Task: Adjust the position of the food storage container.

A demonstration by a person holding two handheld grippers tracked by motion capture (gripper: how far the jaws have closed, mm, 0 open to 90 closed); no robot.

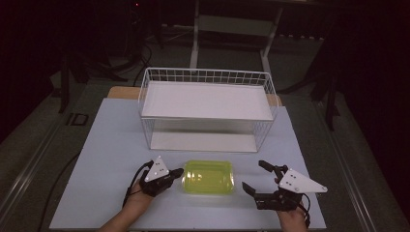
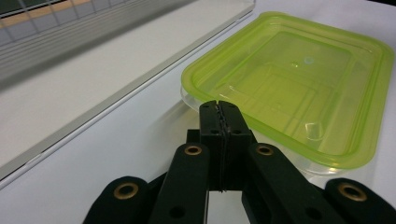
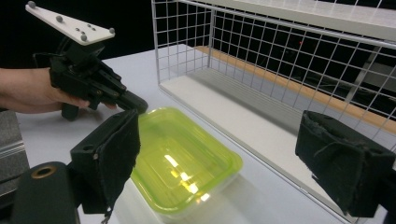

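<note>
Green container [image 3: 182, 163], wire rack [image 3: 280, 70], left tool [image 3: 135, 103]

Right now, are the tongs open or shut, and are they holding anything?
Left tongs: shut, holding nothing, tips at the green container's edge.
Right tongs: open, holding nothing.

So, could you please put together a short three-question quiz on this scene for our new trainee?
1. True or false: the left tongs are shut, with nothing between them.
2. Which tongs stand wide open? A) left B) right
3. Fill in: the green container lies on the table in front of the white wire ____.

Key: 1 true, their tips are next to the container's edge. 2 B. 3 rack, and the container lies between the two tongs.
</note>
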